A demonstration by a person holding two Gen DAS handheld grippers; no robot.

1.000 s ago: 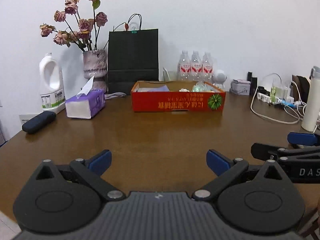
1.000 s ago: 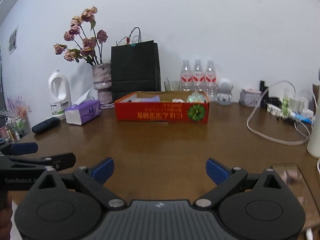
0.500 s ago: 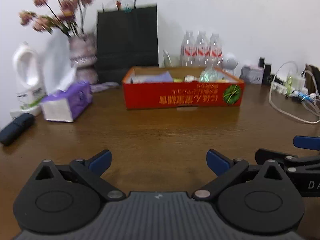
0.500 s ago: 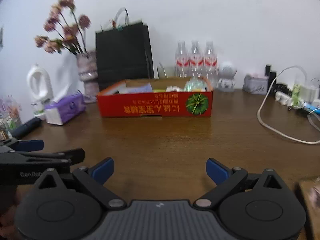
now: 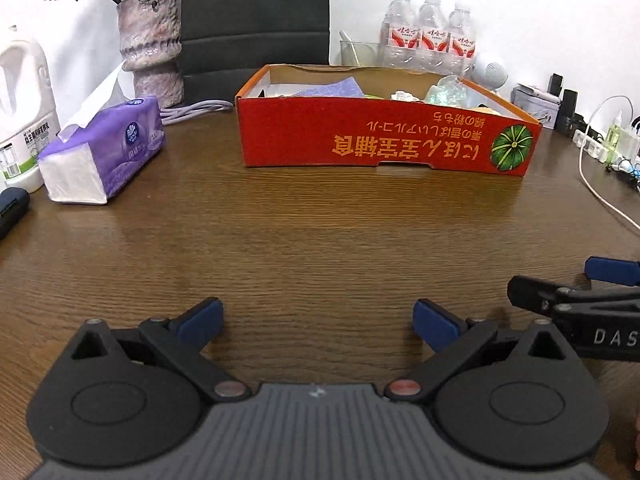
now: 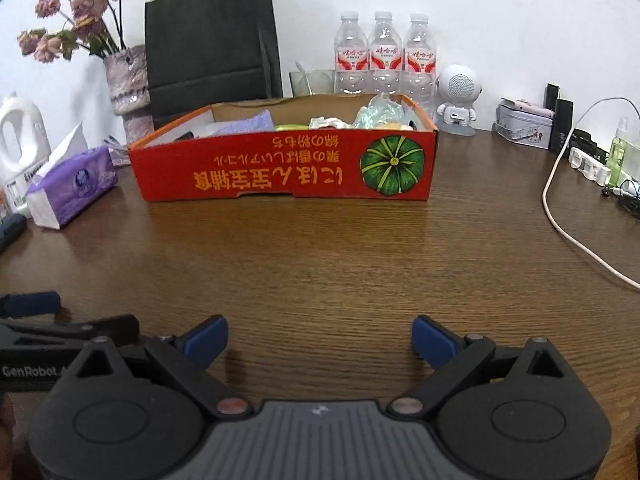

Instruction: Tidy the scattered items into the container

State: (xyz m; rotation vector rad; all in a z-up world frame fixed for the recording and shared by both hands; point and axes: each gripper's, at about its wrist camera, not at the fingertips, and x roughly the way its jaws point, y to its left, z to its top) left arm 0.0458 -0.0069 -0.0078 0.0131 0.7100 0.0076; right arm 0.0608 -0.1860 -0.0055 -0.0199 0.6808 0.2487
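Observation:
A red cardboard box with a pumpkin picture stands on the brown table, straight ahead of both grippers. Inside it lie a purple cloth, crumpled plastic and other small items. My left gripper is open over bare wood, with nothing between its blue-tipped fingers. My right gripper is also open and holds nothing. Each gripper shows at the edge of the other's view, side by side.
A purple tissue pack, a white jug and a vase of dried roses stand at the left. A black paper bag and three water bottles are behind the box. A white cable and power strip lie right.
Both grippers have moved forward toward the red box, which now looks larger and closer. Both stay open.

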